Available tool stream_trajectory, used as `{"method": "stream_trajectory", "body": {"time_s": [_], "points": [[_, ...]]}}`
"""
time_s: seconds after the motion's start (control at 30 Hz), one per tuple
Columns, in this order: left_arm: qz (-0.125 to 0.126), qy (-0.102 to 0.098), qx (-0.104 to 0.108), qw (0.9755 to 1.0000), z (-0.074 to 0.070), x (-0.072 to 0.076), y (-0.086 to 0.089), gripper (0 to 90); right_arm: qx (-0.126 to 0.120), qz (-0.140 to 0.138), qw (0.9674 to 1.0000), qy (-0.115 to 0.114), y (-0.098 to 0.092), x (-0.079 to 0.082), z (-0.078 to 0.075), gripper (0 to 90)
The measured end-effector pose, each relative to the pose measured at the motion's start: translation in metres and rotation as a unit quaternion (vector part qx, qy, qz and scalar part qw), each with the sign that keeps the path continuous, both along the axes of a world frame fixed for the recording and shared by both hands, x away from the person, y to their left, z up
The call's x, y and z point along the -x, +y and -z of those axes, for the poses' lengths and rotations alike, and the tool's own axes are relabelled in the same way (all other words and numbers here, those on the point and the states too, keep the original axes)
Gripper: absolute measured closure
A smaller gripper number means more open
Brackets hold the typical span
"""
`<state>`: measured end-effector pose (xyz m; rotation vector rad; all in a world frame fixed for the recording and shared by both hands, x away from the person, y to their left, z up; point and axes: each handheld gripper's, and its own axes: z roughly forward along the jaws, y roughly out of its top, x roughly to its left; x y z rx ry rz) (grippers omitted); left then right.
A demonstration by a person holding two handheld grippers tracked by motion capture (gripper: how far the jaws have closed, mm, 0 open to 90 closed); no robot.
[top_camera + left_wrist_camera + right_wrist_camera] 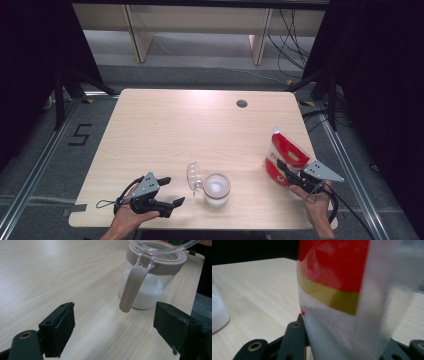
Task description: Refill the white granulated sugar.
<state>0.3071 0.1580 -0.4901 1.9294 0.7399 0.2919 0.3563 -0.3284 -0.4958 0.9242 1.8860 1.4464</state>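
Apparently mid-release, the right gripper [284,170] loosens around the red-and-white bag [283,156] standing at the desk's [200,125] right edge, while the left gripper [167,191], jaws apart and empty, must next close the open-lidded jar [216,189].

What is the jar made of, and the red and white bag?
The jar looks like clear plastic or glass: the white powder shows through its wall. Its rim and handle look like matte brownish plastic. The bag looks like glossy plastic film: light glints on its red part.
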Motion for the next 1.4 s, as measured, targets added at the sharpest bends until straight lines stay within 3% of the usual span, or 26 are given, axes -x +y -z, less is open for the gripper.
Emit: {"method": "stream_trajectory", "body": {"time_s": [0.03, 0.07, 0.2, 0.27, 0.33, 0.37, 0.4, 0.53, 0.63, 0.67, 0.73, 0.77, 0.8, 0.83, 0.9, 0.93, 1.0, 1.03, 1.1, 1.13, 1.2, 1.23, 1.27, 1.33, 1.4], "points": [[-0.003, 0.002, 0.007, 1.0, 0.0, 0.0, -0.001, 16.9, 0.003, -0.005, 1.0, 0.008, -0.001, 0.0, -0.001, 64.7], [0.001, 0.0, 0.008, 1.0, 0.001, 0.0, -0.001, 16.9, -0.012, -0.005, 0.9998, 0.017, -0.001, 0.002, -0.001, 62.5], [0.002, 0.0, 0.005, 1.0, 0.0, 0.0, -0.001, 16.9, -0.013, -0.003, 0.9999, 0.004, -0.002, 0.002, -0.002, 56.9], [0.003, 0.0, 0.004, 1.0, 0.0, -0.001, -0.001, 16.9, -0.014, -0.009, 0.9998, 0.012, -0.003, 0.004, -0.003, 55.9], [0.002, 0.0, 0.006, 1.0, 0.0, -0.001, -0.001, 16.9, -0.01, -0.004, 0.9999, 0.008, -0.003, 0.005, -0.004, 51.5], [0.001, 0.001, 0.005, 1.0, 0.001, -0.001, -0.001, 16.9, -0.024, 0.0, 0.9997, 0.003, -0.004, 0.007, -0.005, 47.3], [0.003, 0.001, 0.006, 1.0, 0.001, -0.001, -0.001, 16.9, -0.031, 0.011, 0.9993, 0.014, -0.003, 0.01, -0.006, 45.8], [0.003, 0.0, 0.006, 1.0, 0.001, -0.001, -0.001, 16.9, -0.024, 0.019, 0.9995, 0.002, -0.004, 0.015, -0.01, 39.2], [-0.002, 0.003, 0.012, 0.9999, 0.002, -0.001, -0.002, 16.9, -0.021, 0.033, 0.9992, 0.011, -0.004, 0.02, -0.012, 36.0], [-0.001, 0.003, 0.011, 0.9999, 0.002, -0.001, -0.002, 16.9, -0.022, 0.047, 0.9983, 0.026, -0.005, 0.025, -0.013, 33.8], [0.001, 0.002, 0.007, 1.0, 0.001, -0.001, -0.001, 16.9, -0.018, 0.058, 0.9978, 0.027, -0.007, 0.027, -0.014, 33.6], [0.003, 0.0, 0.006, 1.0, 0.001, -0.001, -0.001, 16.9, -0.028, 0.058, 0.9973, 0.036, -0.006, 0.031, -0.014, 33.3], [0.002, 0.0, 0.006, 1.0, 0.001, -0.001, -0.001, 16.9, -0.019, 0.053, 0.9981, 0.025, -0.008, 0.032, -0.014, 33.0], [0.0, 0.002, 0.008, 1.0, 0.001, -0.001, -0.002, 16.9, -0.007, 0.06, 0.9977, 0.031, -0.009, 0.036, -0.016, 30.4], [0.0, 0.0, 0.009, 1.0, 0.001, -0.002, -0.001, 16.9, -0.006, 0.054, 0.9979, 0.035, -0.009, 0.041, -0.017, 31.0], [0.006, -0.004, 0.001, 1.0, 0.001, -0.002, 0.0, 16.9, -0.004, 0.067, 0.9971, 0.036, -0.009, 0.044, -0.017, 30.8], [0.011, -0.007, -0.002, 0.9999, 0.0, -0.003, 0.001, 16.9, -0.015, 0.059, 0.9971, 0.046, -0.009, 0.048, -0.018, 30.6], [0.009, -0.008, -0.002, 0.9999, 0.0, -0.003, 0.001, 16.9, -0.003, 0.071, 0.9963, 0.047, -0.01, 0.05, -0.019, 30.2], [0.01, -0.008, -0.002, 0.9999, 0.0, -0.003, 0.001, 16.9, -0.005, 0.069, 0.9964, 0.049, -0.012, 0.054, -0.021, 30.7], [0.009, -0.008, -0.002, 0.9999, 0.0, -0.003, 0.001, 16.9, -0.004, 0.085, 0.9946, 0.06, -0.011, 0.059, -0.023, 30.5], [-0.001, 0.002, 0.006, 1.0, 0.0, -0.002, 0.0, 16.9, -0.003, 0.086, 0.9952, 0.047, -0.01, 0.063, -0.022, 30.5], [0.001, 0.0, 0.004, 1.0, 0.0, -0.002, 0.0, 16.9, -0.005, 0.076, 0.9956, 0.053, -0.01, 0.065, -0.023, 30.5], [-0.001, 0.0, 0.001, 1.0, 0.0, -0.002, 0.0, 16.9, 0.008, 0.081, 0.9954, 0.05, -0.01, 0.068, -0.024, 30.4], [-0.001, 0.0, 0.003, 1.0, 0.0, -0.002, 0.0, 16.9, 0.009, 0.077, 0.9953, 0.058, -0.007, 0.074, -0.026, 30.4], [-0.001, 0.0, 0.003, 1.0, 0.0, -0.002, 0.0, 17.0, -0.006, 0.083, 0.9944, 0.065, -0.003, 0.079, -0.026, 30.3]]}}
